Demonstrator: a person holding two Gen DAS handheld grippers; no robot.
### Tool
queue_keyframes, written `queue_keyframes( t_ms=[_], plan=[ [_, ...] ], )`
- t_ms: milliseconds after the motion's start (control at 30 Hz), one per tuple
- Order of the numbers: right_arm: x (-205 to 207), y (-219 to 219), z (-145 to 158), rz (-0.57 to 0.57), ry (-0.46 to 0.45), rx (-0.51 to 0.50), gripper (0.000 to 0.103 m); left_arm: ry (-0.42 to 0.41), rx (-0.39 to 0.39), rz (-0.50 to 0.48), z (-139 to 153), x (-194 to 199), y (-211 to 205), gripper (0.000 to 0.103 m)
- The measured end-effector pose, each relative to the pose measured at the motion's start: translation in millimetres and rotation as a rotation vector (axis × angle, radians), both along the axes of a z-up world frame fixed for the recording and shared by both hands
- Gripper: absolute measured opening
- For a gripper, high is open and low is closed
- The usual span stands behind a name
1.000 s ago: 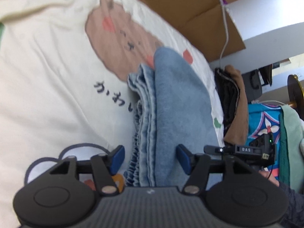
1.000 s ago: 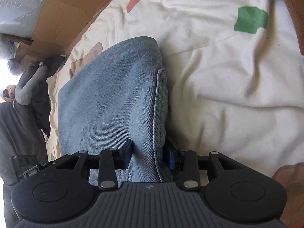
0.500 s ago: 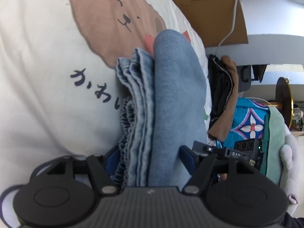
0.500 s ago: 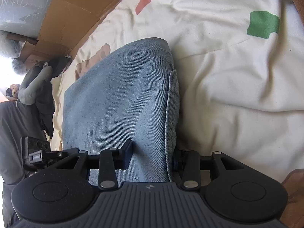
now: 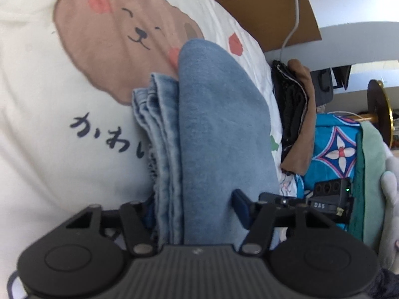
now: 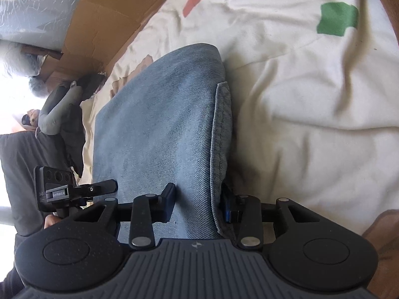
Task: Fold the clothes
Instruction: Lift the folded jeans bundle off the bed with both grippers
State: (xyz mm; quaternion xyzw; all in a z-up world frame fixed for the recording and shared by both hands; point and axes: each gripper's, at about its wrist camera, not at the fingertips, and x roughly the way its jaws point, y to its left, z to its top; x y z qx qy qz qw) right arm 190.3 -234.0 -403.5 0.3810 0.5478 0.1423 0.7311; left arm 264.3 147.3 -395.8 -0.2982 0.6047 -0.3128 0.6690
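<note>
A folded stack of light blue denim jeans (image 5: 212, 129) lies on a cream bedsheet printed with a brown bear (image 5: 119, 39) and dark lettering. My left gripper (image 5: 194, 206) has its jaws around the near end of the stack, pressing its layered edges. The same jeans (image 6: 159, 129) show in the right wrist view, smooth side up with a seam on the right. My right gripper (image 6: 197, 201) is shut on the jeans' near end. Each gripper's camera mount shows in the other's view.
Brown cardboard (image 5: 261, 7) lies past the sheet's far edge, with a white cable (image 5: 291, 25) over it. Dark and brown clothes (image 5: 296, 114) and blue patterned cloth (image 5: 334, 149) are piled at the right. Dark grey clothes (image 6: 49, 124) lie left in the right wrist view.
My left gripper moved forward over the jeans and closed from open onto the stack. My right gripper kept its hold and shifted slightly with the jeans.
</note>
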Motion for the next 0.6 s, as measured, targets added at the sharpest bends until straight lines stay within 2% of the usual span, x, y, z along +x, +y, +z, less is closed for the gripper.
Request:
queue_keyframes(
  t_ms=[100,200,300,433,600],
  plan=[
    [-5.1,1.4,5.7,0.008,-0.024,-0.01,0.029,0.028,0.045,0.015,7.7,3.1,-1.5,0.051],
    [-5.1,1.8,5.7,-0.001,-0.021,-0.014,0.029,0.003,0.103,-0.017,21.2,4.3,-10.0,0.049],
    [0.5,5.2,4.6,0.008,-0.024,-0.04,0.035,0.027,0.114,0.001,19.4,3.6,-9.0,0.049],
    [7.9,12.7,4.0,0.058,-0.052,-0.099,0.036,0.05,0.124,0.024,15.7,2.6,-9.5,0.049],
    [10.8,12.3,1.9,0.043,-0.026,-0.078,0.035,0.07,0.142,0.034,14.4,3.2,-11.2,0.054]
  ],
)
